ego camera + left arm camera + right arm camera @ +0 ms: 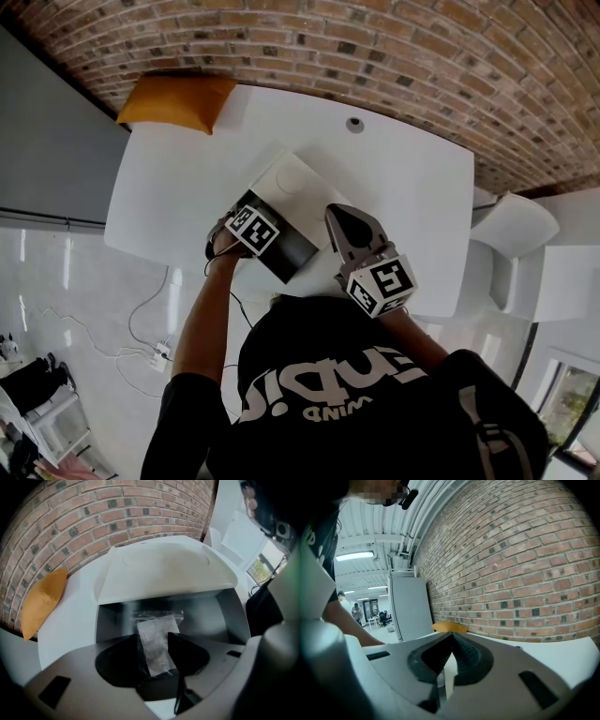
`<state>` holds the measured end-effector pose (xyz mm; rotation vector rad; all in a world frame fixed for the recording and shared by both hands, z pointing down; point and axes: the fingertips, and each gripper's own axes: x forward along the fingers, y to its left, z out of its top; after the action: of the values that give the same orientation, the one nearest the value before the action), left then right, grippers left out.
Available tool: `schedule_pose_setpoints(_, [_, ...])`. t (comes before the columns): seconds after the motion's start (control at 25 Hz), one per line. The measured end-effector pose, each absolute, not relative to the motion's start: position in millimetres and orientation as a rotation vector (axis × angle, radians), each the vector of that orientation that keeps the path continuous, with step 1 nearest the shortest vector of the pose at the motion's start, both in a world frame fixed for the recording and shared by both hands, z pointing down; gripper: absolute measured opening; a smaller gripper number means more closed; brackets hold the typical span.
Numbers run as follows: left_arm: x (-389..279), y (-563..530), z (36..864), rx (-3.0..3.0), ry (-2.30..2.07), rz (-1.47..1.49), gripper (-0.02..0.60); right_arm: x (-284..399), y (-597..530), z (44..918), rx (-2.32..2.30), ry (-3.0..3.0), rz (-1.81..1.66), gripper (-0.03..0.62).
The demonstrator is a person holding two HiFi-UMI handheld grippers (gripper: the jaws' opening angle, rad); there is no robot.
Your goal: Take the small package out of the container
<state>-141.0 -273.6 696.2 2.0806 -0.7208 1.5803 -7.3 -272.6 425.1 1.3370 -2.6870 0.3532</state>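
Your left gripper (153, 635) gapes wide, the clear small package (157, 648) between its jaws in the grey container (229, 616). Your right gripper (450, 637) is closed. Your shirt lettering (319, 386) is illegible.

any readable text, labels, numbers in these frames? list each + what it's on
No text reads with certainty.
White lettering on the black shirt: large, upside down in the head view, too distorted to read.
The left marker cube and right marker cube: black-and-white square patterns only, no letters.
The small package: clear bag, no legible print.
The container: no label visible.
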Motion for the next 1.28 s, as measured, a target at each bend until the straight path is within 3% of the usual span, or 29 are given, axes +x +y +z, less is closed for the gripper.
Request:
schedule_pose_setpoints(1.08, [-147,-271,697,2.130,-0.650,1.709,0.087,4,-274,428,1.361,-2.671,0.372,-0.002])
schedule_pose_setpoints(1.28, [-152,-278,691,2.138,-0.704,1.635,0.008,4,-275,429,1.357,-2.670,0.378,-0.002])
